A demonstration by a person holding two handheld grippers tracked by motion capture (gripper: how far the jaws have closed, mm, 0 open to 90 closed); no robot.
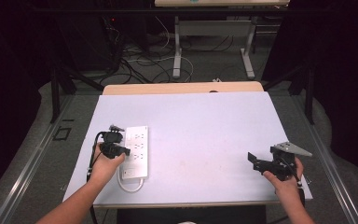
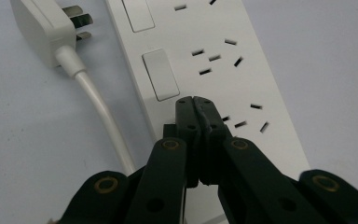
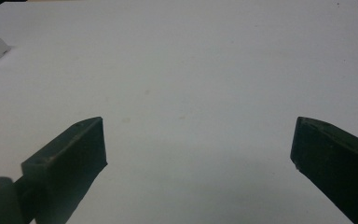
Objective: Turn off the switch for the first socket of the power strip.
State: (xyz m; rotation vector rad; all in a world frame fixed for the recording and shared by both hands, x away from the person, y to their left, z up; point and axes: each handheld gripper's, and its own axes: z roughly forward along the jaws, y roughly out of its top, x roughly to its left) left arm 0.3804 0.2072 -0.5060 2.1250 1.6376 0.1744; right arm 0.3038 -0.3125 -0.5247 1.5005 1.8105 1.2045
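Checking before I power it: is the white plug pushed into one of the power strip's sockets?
No: the plug lies on the table beside the power strip, prongs bare.

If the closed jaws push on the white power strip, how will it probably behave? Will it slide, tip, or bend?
The power strip looks like a rigid, flat plastic block, so it should not bend or tip. On the smooth white table it would probably slide. Its cable looks flexible and may drag and swing the strip slightly.
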